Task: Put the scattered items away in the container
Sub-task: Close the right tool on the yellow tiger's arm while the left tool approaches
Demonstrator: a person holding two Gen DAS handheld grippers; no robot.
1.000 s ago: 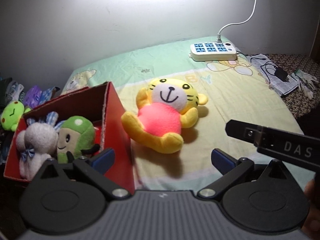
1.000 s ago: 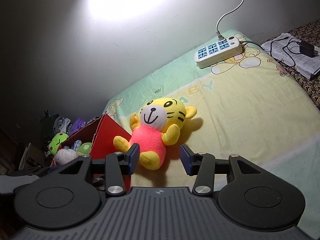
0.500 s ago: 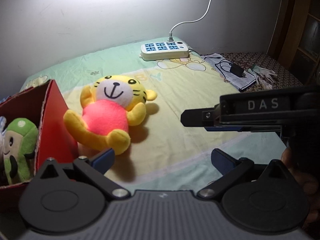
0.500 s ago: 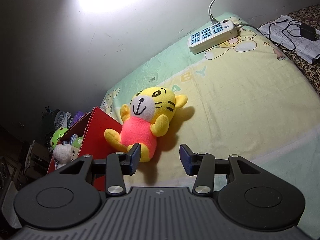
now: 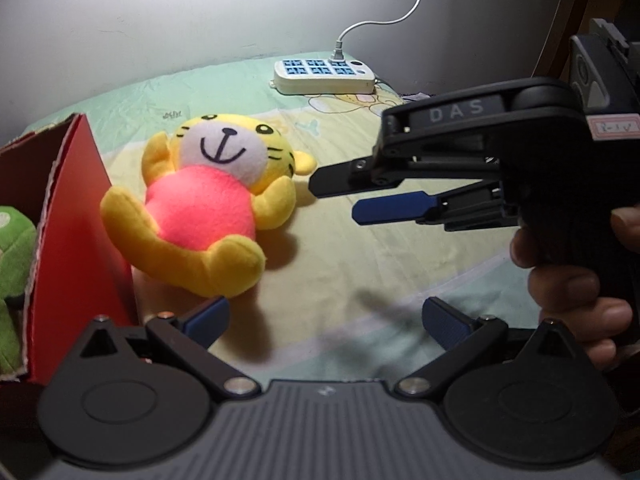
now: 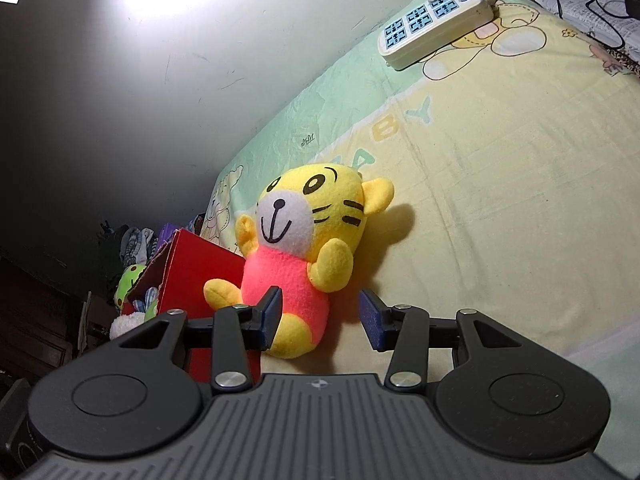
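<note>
A yellow tiger plush in a pink shirt (image 5: 208, 208) lies on its back on the bed sheet, right beside the red cardboard box (image 5: 76, 216). The plush also shows in the right wrist view (image 6: 304, 256), as does the box (image 6: 192, 264). My left gripper (image 5: 324, 318) is open and empty, just in front of the plush's foot. My right gripper (image 6: 320, 316) is open, its jaws on either side of the plush's lower body. It shows from the side in the left wrist view (image 5: 336, 196), just right of the plush's head.
A green plush (image 5: 14, 264) sits in the box, with other soft toys (image 6: 132, 276) in and behind it. A white power strip (image 5: 324, 76) with its cable lies at the far edge near the wall. Papers and cables (image 6: 592, 0) lie at the right.
My right gripper has moved in toward the plush, whose lower body is now between its jaws. My left gripper has swung right, so the box has slid to the left edge of its view.
</note>
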